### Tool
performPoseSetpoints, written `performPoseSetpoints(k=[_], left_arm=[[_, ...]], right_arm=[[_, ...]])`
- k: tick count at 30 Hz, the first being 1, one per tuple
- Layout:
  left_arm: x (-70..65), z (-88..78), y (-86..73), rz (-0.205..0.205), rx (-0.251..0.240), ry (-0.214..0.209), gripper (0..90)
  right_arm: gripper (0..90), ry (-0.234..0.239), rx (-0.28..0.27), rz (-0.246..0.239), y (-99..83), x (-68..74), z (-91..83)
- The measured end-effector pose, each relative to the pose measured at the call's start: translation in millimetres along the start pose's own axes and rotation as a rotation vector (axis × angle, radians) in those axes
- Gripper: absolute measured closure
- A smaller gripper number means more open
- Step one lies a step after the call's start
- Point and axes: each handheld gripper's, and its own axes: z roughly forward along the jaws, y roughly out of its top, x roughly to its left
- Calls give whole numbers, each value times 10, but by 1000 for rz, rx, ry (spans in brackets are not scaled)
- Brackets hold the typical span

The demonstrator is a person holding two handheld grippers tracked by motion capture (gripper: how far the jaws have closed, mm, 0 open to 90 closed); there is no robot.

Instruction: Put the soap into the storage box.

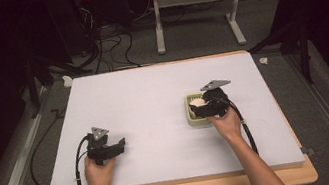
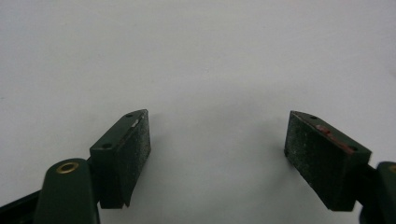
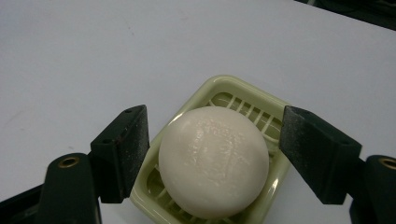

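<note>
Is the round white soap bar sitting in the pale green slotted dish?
Yes, the round white soap bar rests on the ribs of the pale green slotted dish.

Both forearms come in from the near edge. The left hand (image 1: 98,172) holds the left gripper (image 2: 217,154) low at the near left, jaws spread wide with nothing between them. The right hand (image 1: 227,122) reaches farther in, and the right gripper (image 3: 212,149) points down with its jaws parted.
</note>
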Motion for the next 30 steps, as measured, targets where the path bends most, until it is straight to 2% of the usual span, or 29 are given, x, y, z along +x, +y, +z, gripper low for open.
performPoseSetpoints(k=[20, 30], left_arm=[[-1, 1, 0, 0, -2, 1, 231], [-3, 1, 0, 0, -2, 2, 231]], right_arm=[[264, 14, -29, 27, -28, -92, -150], [266, 15, -52, 56, -121, -178, -221]])
